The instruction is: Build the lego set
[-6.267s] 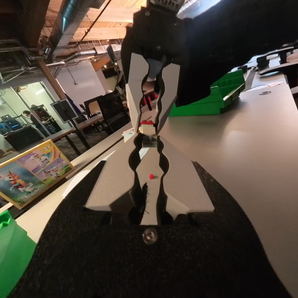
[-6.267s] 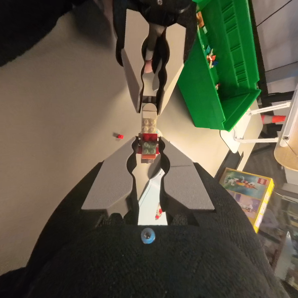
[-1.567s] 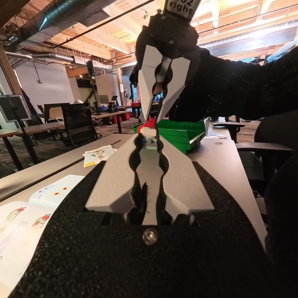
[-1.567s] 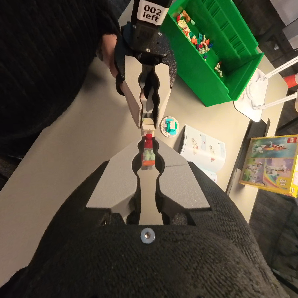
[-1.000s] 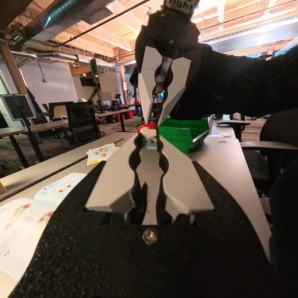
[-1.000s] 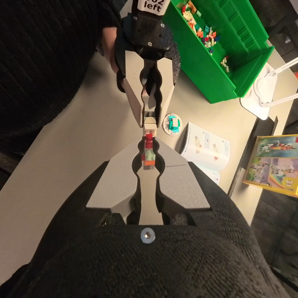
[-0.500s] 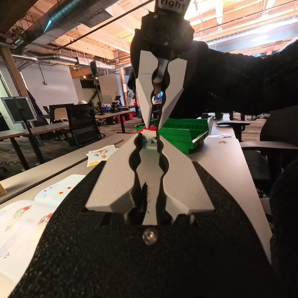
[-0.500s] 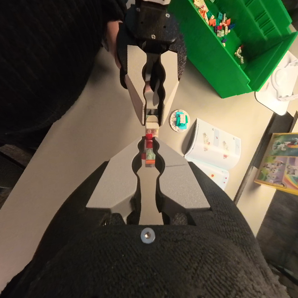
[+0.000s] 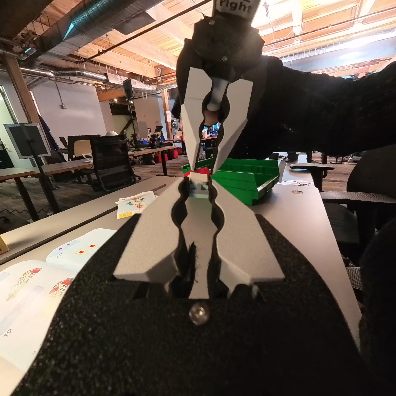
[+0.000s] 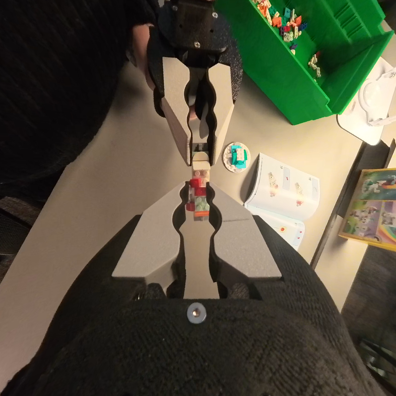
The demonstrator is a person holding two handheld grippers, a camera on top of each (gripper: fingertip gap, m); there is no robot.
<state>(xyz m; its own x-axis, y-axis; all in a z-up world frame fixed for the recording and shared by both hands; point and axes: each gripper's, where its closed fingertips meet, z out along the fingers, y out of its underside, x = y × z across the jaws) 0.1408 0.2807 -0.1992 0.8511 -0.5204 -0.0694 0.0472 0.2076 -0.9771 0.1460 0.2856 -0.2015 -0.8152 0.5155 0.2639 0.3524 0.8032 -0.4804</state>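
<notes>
Meeting tip-to-tip, left gripper (image 10: 200,162) and right gripper (image 10: 197,186) clamp the lego build (image 10: 198,194).

A pale grey surface (image 10: 102,192) is carrying a green bin (image 10: 285,70) of loose bricks near its far edge, with a white stand base (image 10: 362,120) sitting just beside the bin. Between the bin and an open instruction booklet (image 10: 285,203), a round white plate (image 10: 236,159) topped with teal bricks is resting. A yellow set box (image 10: 372,205) is lying beyond the booklet, and a small leaflet (image 9: 135,203) is lying farther along the surface.
</notes>
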